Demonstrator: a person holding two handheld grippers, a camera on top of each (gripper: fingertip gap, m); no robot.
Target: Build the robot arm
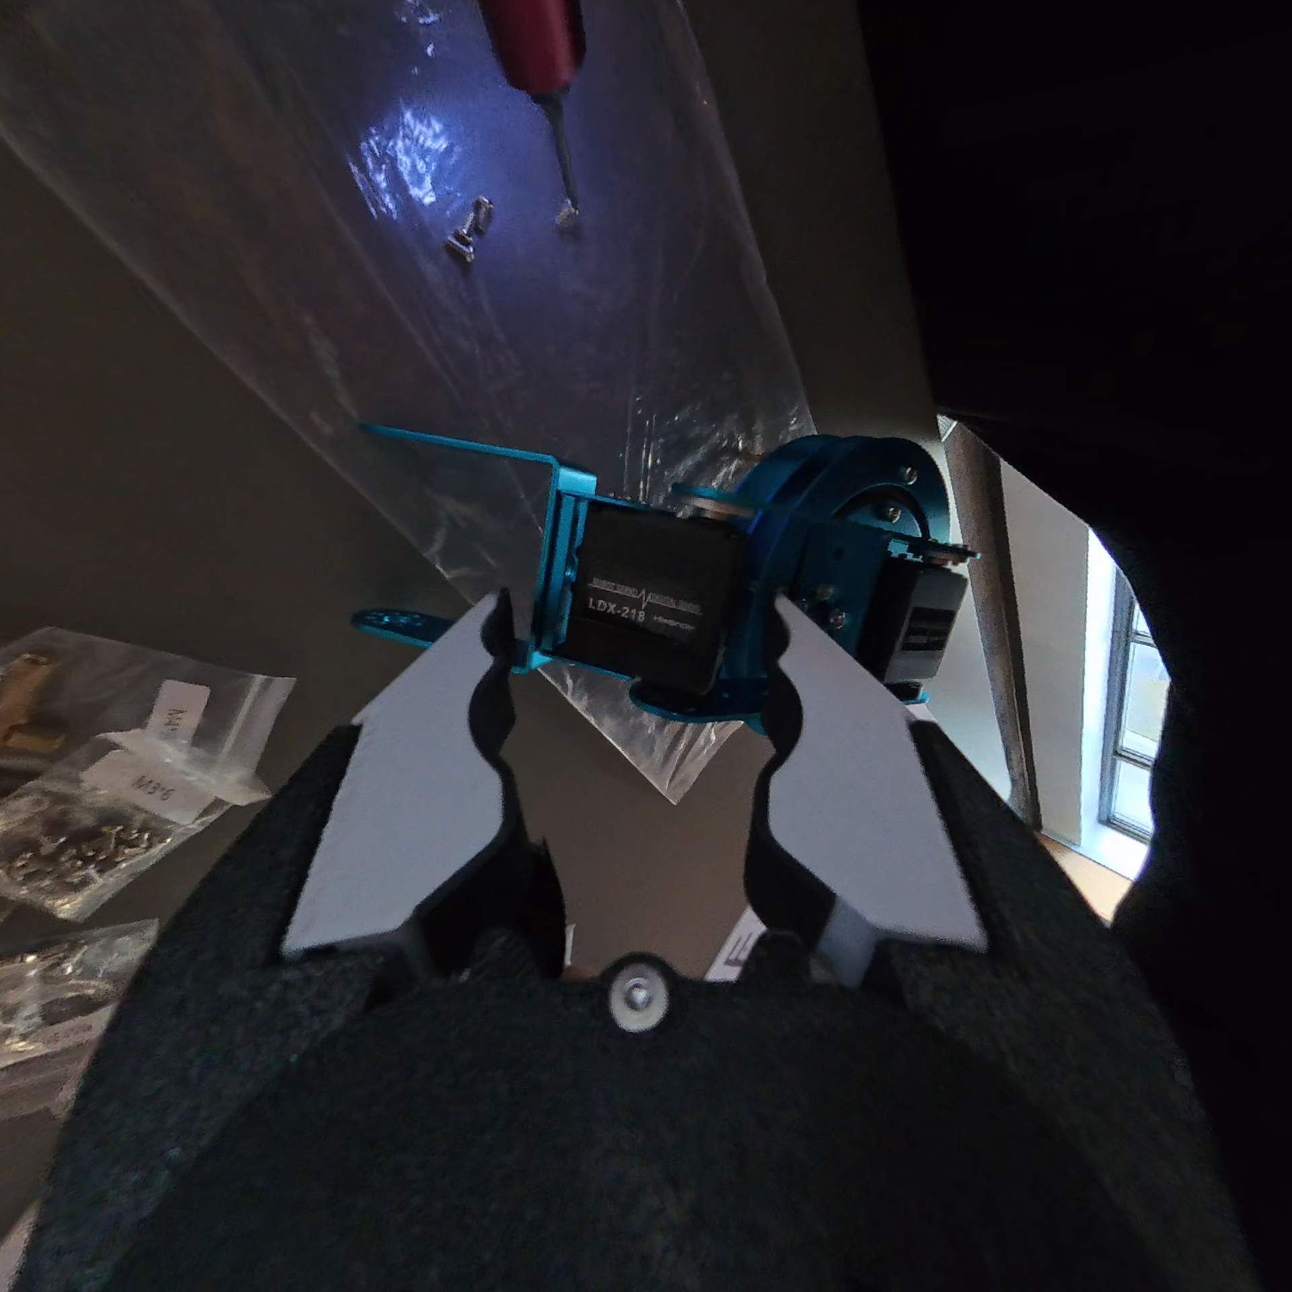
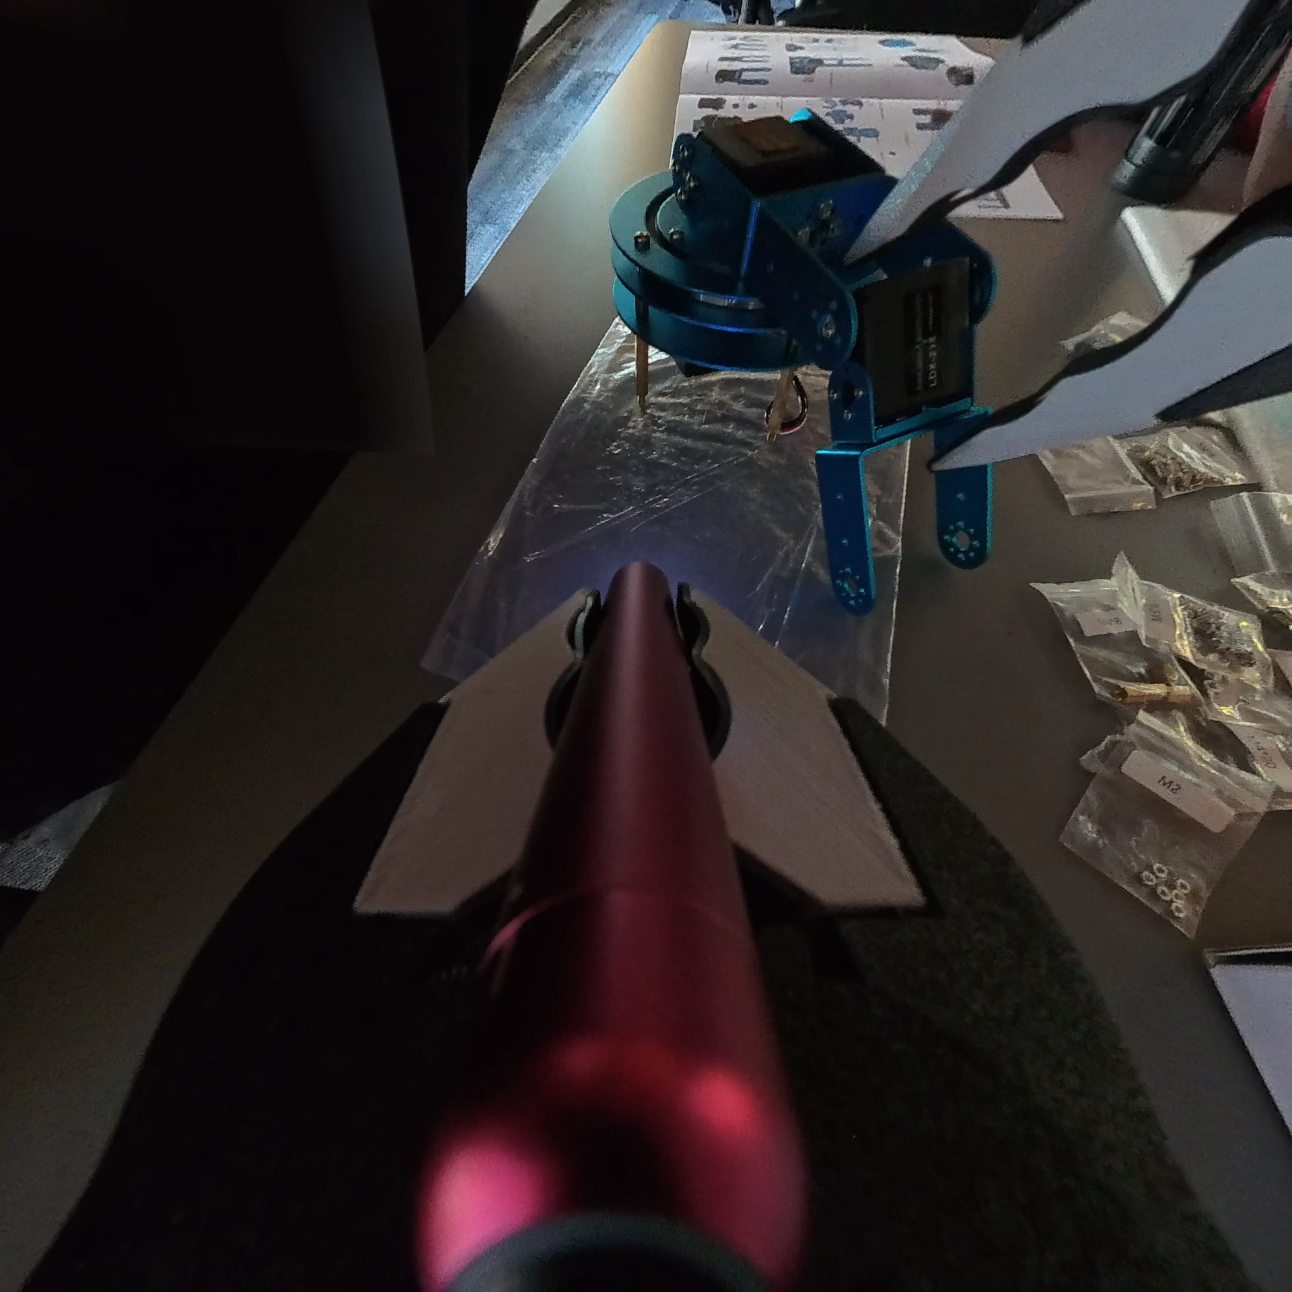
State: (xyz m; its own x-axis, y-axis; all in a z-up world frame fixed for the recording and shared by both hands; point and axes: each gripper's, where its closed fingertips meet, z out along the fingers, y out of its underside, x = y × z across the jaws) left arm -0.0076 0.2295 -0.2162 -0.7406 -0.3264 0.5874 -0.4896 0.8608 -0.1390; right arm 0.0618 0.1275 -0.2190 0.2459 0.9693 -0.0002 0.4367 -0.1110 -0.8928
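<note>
Blue servo assembly point(image 2: 790, 280), standing on a clear plastic sheet point(image 2: 664, 503): bracketed, apparently gripped, by the left gripper point(image 1: 640, 608). Red screwdriver point(image 2: 629, 804): clamped lengthwise in the right gripper point(image 2: 633, 615), above the sheet.

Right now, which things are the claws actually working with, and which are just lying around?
In hand:
left claw on the blue servo assembly
right claw gripping the red screwdriver
loose screws under its tip
clear plastic sheet

Lying about:
hardware bags
printed sheet
</note>
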